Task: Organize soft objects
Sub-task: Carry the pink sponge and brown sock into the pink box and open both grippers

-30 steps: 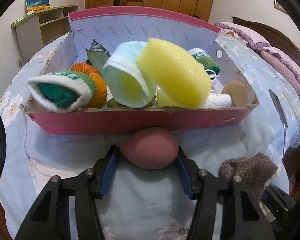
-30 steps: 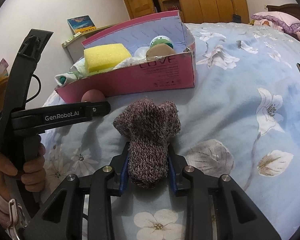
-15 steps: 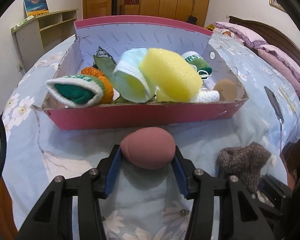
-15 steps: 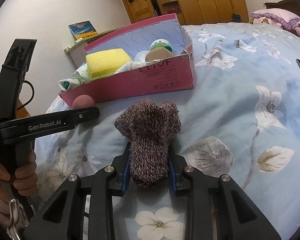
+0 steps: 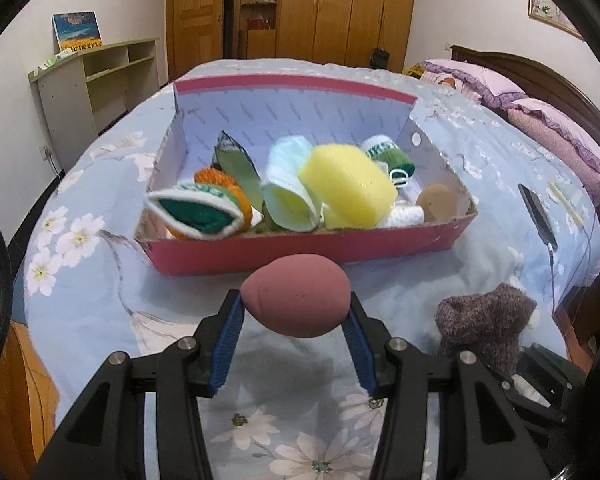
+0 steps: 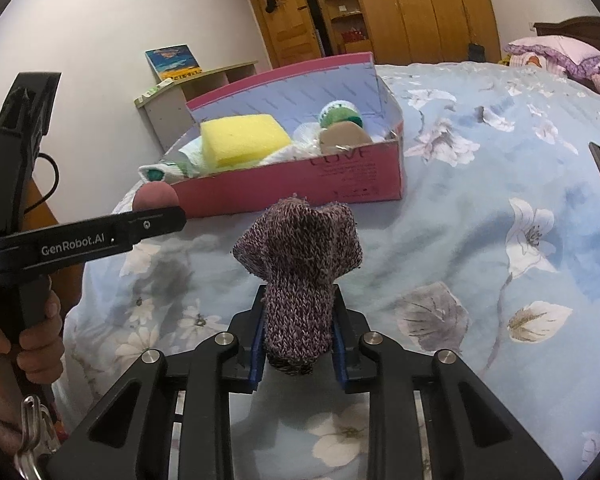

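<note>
My left gripper is shut on a dusky pink egg-shaped sponge, held above the bedspread just in front of the pink box. The right gripper pinches a purple-brown knitted sock; its jaws are still closing on the sock. That sock also shows low at the right of the left wrist view. The box holds a yellow sponge, a green-and-white knit piece, an orange knit, a pale blue cloth and a tan round pad.
Everything rests on a blue flowered bedspread. A dark phone with a cable lies to the right of the box. Pink pillows and a headboard sit at the far right; a shelf unit stands by the left wall. A hand grips the left tool.
Both grippers have risen with their loads. The left one has drawn back, so the box looks smaller and farther away. The sock is squeezed a little narrower.
</note>
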`<state>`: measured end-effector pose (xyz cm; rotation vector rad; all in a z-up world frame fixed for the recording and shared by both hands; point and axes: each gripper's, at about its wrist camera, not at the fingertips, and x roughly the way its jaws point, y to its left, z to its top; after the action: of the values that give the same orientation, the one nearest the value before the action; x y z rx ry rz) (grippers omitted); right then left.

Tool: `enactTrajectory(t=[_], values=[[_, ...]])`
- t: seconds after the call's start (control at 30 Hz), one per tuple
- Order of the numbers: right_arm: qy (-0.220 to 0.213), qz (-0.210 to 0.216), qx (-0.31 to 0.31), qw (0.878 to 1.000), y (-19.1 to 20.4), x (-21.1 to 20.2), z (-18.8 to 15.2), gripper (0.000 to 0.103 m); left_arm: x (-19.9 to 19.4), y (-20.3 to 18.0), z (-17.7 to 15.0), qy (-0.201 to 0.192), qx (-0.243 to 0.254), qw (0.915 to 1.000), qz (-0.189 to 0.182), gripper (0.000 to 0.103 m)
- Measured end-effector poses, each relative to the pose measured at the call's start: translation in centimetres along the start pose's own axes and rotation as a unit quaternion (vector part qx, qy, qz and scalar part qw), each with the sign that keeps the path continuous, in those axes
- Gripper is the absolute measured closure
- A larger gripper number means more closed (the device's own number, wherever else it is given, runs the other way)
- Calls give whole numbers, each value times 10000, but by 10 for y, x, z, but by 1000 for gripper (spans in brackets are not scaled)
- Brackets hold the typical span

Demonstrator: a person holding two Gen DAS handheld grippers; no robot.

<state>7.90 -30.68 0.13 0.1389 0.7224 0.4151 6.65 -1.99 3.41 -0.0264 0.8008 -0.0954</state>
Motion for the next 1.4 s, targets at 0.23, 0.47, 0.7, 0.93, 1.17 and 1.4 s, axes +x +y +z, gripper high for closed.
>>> enactTrajectory(t=[0.23,0.47,0.7,0.93,1.17,1.4], values=[[-139,30,-121,9998,8,-14,15,76,-16,7,9,-198,2,9998,-33,51],[-302,-12,-298,9991,14,-22,35,76,-21,12,22,-351,-40,9994,-3,51],[-395,-30,-437,9983,21,-16,57,76,-22,16,38,-468,0,9989,36,50],[-508,-19,-584,9970,28,-6,87,76,-13,18,59,-553,36,9984,51,50],[-511,-21,-714,9961,34,12,113,76,-1,19,79,-598,55,9982,37,50],[-419,-15,-743,9964,36,33,127,76,16,19,92,-544,62,9985,41,50]])
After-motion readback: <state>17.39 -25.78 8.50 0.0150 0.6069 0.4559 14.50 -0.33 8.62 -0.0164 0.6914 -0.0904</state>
